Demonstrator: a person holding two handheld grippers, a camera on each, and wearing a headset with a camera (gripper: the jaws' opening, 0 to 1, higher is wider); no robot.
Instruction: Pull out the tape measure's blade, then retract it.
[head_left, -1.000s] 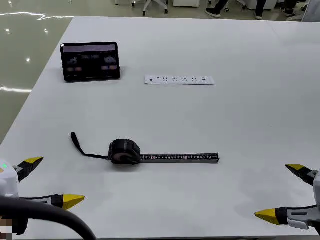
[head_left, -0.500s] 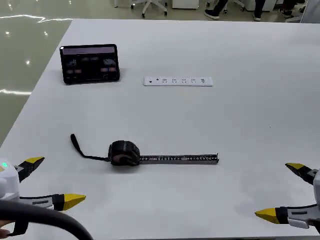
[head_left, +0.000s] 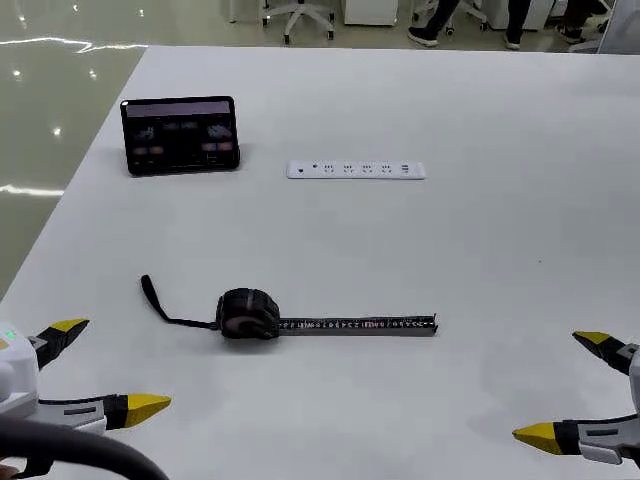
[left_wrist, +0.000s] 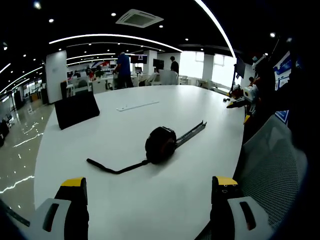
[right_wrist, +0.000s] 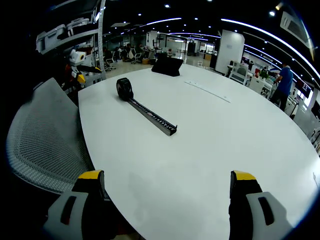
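Head view: white table (head_left: 480, 230) with a black tape measure (head_left: 247, 314) lying on it. Its blade (head_left: 360, 324) is pulled out flat to the right of the case, and its wrist strap (head_left: 160, 303) trails left. Tape measure, blade and strap lie just as they did a second ago; only the camera has tipped slightly. Beyond the tape measure stand a dark tablet (head_left: 180, 135) and a white power strip (head_left: 356, 171). The left gripper (head_left: 109, 365) hovers nearer than the tape measure and to its left, the right gripper (head_left: 560, 387) nearer and to its right. Both are unmoved, jaws spread wide and empty.

Left gripper view: yellow-tipped jaws apart, tape measure ahead between them, well clear.

Right gripper view: jaws apart, the blade's hooked end nearest, the case beyond.
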